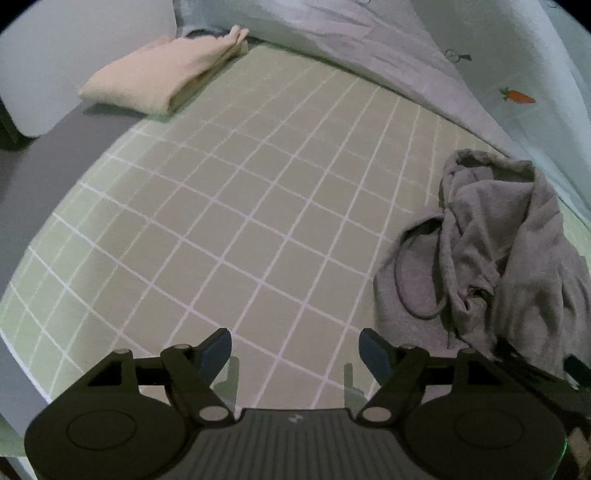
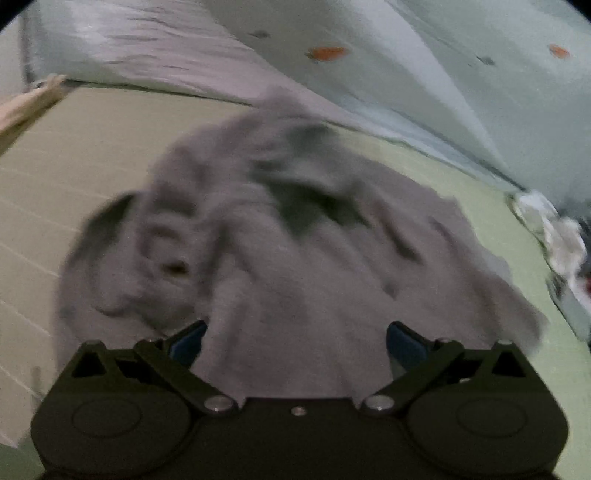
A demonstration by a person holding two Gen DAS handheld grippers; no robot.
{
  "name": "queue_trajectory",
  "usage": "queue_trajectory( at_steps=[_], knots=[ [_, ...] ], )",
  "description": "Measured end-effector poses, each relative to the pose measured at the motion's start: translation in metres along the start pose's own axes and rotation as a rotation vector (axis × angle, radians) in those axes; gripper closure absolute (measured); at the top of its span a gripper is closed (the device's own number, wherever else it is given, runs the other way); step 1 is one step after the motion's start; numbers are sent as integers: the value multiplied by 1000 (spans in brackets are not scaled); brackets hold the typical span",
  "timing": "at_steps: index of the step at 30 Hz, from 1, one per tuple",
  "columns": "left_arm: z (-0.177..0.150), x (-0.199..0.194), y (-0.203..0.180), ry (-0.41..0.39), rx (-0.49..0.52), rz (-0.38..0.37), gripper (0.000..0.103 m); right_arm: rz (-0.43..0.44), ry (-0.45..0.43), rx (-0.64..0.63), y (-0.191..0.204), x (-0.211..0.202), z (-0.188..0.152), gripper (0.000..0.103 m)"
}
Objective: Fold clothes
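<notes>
Peach folded cloth (image 1: 162, 79) shows whole only from the left wrist.

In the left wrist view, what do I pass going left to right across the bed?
Folded peach garment at the far left → open stretch of green checked sheet → crumpled grey hoodie → pale quilt with a carrot print at the right edge.

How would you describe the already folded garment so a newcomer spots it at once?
Start from the green checked sheet covering the bed. Follow it to its far left corner, beside the pale duvet, where a folded cream garment lies. It is a neat flat bundle, unlike the grey hoodie, which sits crumpled with a loose drawstring at the right.
</notes>
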State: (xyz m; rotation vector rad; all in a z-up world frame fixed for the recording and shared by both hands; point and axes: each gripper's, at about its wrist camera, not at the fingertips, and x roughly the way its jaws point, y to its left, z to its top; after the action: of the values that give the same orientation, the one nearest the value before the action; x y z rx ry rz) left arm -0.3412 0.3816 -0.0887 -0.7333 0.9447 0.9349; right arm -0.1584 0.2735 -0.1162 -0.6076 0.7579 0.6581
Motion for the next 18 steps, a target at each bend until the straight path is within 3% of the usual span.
queue_trajectory(
  at_steps=[3,8,12,18],
  knots=[
    [-3,-9,-3,-21,18,4,25,-70,-24,22,-36,-4,-4,1],
    [-4,-18,-8,-45,41,4,24,-274,-86,50,-100,-10,-6,1],
    [-6,-20,-12,-54,42,6,23,-405,-67,154,-147,-7,-6,1],
    [-9,-20,-17,-53,33,-3,23,-239,-12,316,-175,-11,-15,1]
  ],
)
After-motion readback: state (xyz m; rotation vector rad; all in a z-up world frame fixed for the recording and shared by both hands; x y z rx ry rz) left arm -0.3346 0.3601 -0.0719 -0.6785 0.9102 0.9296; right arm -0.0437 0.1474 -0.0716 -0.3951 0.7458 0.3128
